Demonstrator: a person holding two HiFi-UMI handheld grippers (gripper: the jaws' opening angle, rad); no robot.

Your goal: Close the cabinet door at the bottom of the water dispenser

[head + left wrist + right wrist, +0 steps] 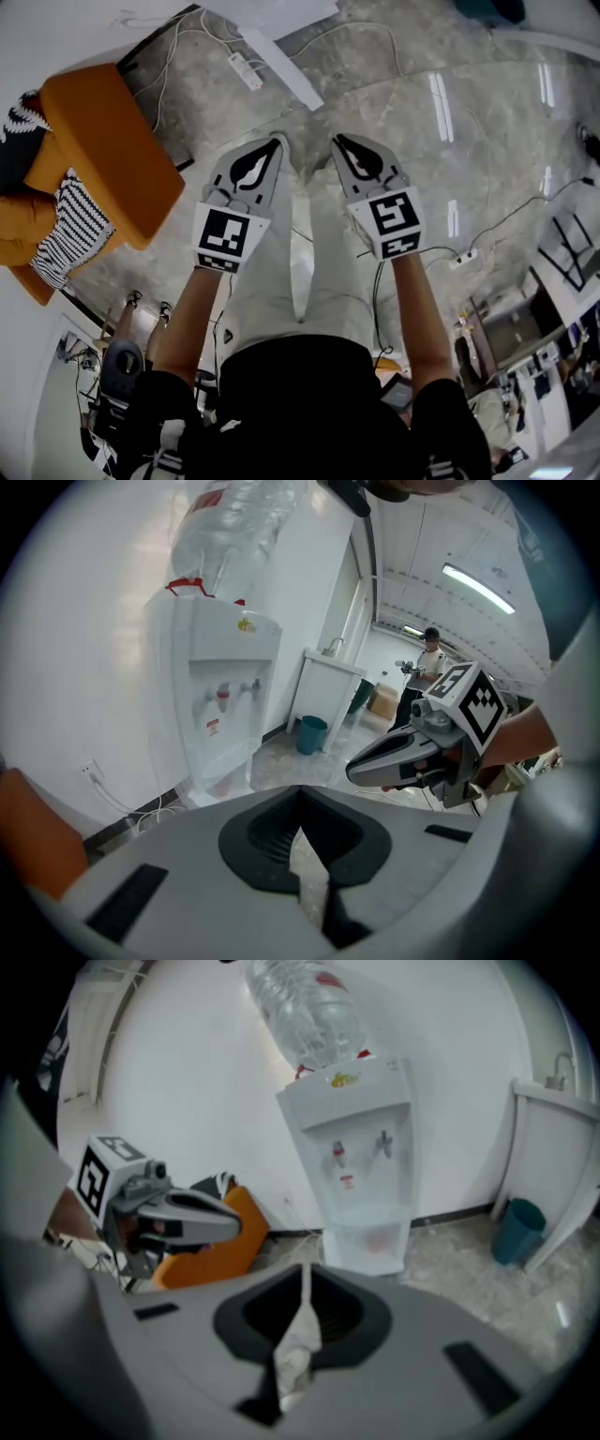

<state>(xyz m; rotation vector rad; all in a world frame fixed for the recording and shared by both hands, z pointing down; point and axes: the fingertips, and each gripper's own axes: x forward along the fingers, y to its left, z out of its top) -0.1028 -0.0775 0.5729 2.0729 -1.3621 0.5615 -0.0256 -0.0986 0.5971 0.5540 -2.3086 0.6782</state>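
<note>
Standing against the white wall, the water dispenser (361,1147) fills the upper centre of the right gripper view, with an inverted bottle (305,1002) on top. Its bottom cabinet door (368,1241) sits just below centre, pale and translucent; whether it is ajar I cannot tell. An orange sofa (108,159) takes the left of the head view. At centre there, the left gripper (278,142) and the right gripper (337,141) lie side by side, both claws pressed together on nothing. A teal bin (518,1230) stands at the right.

White water dispenser (361,1147) upright; cabinet door (370,1241) translucent.
</note>
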